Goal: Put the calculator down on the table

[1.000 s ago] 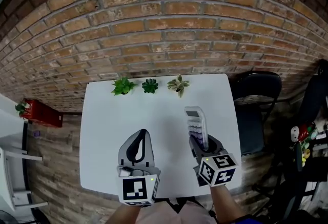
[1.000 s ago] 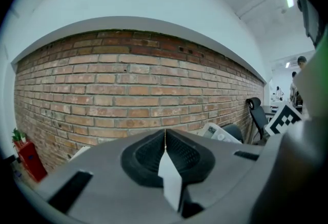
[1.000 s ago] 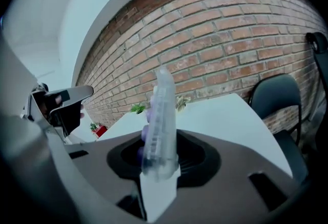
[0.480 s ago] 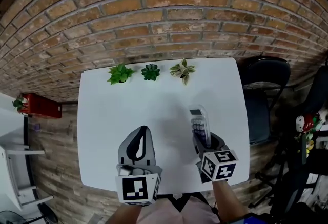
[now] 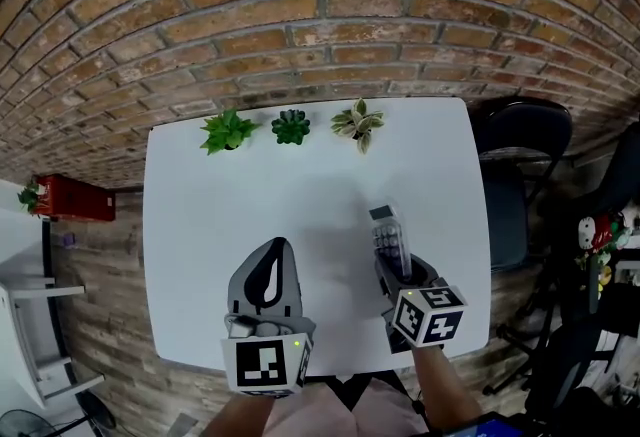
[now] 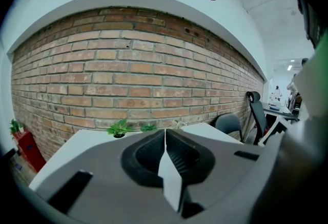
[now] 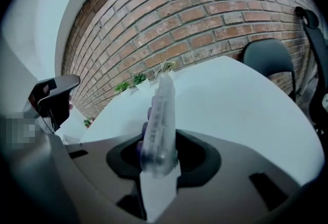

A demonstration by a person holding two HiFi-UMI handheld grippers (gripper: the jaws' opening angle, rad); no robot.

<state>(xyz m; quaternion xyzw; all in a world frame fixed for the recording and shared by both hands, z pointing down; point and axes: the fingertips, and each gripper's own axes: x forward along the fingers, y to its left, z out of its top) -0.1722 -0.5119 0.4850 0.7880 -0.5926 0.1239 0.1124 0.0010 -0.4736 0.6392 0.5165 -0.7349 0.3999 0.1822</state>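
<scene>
My right gripper (image 5: 397, 270) is shut on a clear-cased calculator (image 5: 389, 237) with purple keys, held edge-on over the right half of the white table (image 5: 210, 195). In the right gripper view the calculator (image 7: 159, 123) sticks out from between the jaws, tilted forward and down toward the table top. Whether its far end touches the table I cannot tell. My left gripper (image 5: 268, 273) hovers over the table's near left part with its jaws pressed together and nothing between them; the left gripper view shows the same closed tips (image 6: 165, 133).
Three small potted plants (image 5: 290, 127) line the table's far edge against a brick wall (image 5: 320, 15). A black office chair (image 5: 515, 160) stands right of the table. A red box (image 5: 70, 197) sits on the floor at left.
Both grippers have sunk toward the table. The calculator has come down with the right gripper and tilts further forward.
</scene>
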